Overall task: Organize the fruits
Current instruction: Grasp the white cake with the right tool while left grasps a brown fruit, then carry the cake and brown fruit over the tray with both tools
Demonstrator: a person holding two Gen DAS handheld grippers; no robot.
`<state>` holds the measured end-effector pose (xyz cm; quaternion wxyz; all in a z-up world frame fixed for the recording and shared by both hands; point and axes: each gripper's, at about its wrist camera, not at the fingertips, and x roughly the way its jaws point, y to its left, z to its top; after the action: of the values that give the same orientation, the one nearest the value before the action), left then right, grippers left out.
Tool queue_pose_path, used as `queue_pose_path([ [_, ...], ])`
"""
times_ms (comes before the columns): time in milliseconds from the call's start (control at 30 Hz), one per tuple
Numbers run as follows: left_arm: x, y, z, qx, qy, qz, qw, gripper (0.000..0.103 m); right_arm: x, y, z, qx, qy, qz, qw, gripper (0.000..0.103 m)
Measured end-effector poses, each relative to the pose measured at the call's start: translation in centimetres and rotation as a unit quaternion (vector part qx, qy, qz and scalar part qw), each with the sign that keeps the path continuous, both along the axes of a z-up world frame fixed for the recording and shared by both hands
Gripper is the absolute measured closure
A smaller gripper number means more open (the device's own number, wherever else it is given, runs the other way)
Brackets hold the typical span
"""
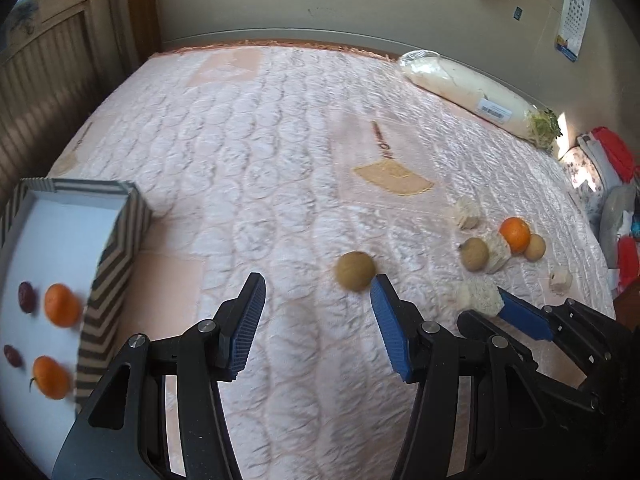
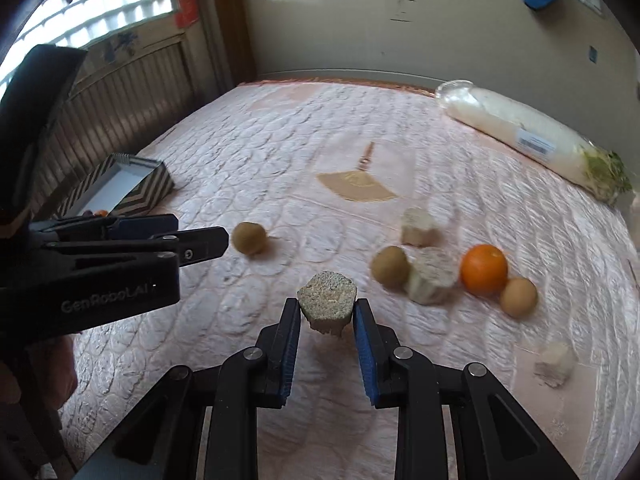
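Left wrist view: left tool [image 1: 318, 300] hangs released over the bed [image 1: 260, 140], nothing between its blue pads. A brown round fruit [image 1: 355, 271] lies just past the right pad's tip, about 1 o'clock from the tool; whether it touches the pad I cannot tell. Box [image 1: 116, 248] with zigzag walls sits at 9 o'clock, holding two oranges [image 1: 61, 305] and two dark red fruits [image 1: 26, 297]. Loose orange [image 1: 516, 234] at 2 o'clock, with two more brown fruits and pale chunks beside it. Wrapped radish [image 1: 472, 96] lies far off at 1 o'clock by the wall.

Right wrist view: right tool [image 2: 326, 312] clenched on a pale speckled chunk [image 2: 327, 295], pads pressing both its sides, chunk raised off the bed [image 2: 280, 140]. Left tool [image 2: 200, 240] enters from 9 o'clock, its tip near the brown fruit [image 2: 250, 237]. Orange [image 2: 483, 269] at 2 o'clock, a brown fruit touching it on the right. Box [image 2: 148, 192] at 10 o'clock. Radish [image 2: 520, 132] at 1 o'clock.
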<state>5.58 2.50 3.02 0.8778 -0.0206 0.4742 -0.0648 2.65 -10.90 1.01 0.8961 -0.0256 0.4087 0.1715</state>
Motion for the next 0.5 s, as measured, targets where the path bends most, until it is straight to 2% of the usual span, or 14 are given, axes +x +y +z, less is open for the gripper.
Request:
queue_pose_path([
  [300, 1.6, -1.4, -1.5, -0.011, 0.009, -0.013, 0.9998, 0.049, 0.0, -0.9, -0.1, 0.012, 0.001, 0.0, 1.0, 0.077],
  [367, 1.8, -1.3, -1.8, -0.013, 0.007, -0.015, 0.9998, 0.066, 0.1, -0.8, -0.2, 0.012, 0.001, 0.0, 1.0, 0.077],
  [400, 1.7, -1.3, -1.8, -0.006, -0.001, -0.014, 0.9999, 0.08, 0.1, -0.7, -0.2, 0.011, 0.001, 0.0, 1.0, 0.077],
  [500, 1.5, -0.9, -1.8, -0.013, -0.003, -0.016, 0.9998, 0.079, 0.1, -0.6, -0.3, 0.011, 0.001, 0.0, 1.0, 0.077],
])
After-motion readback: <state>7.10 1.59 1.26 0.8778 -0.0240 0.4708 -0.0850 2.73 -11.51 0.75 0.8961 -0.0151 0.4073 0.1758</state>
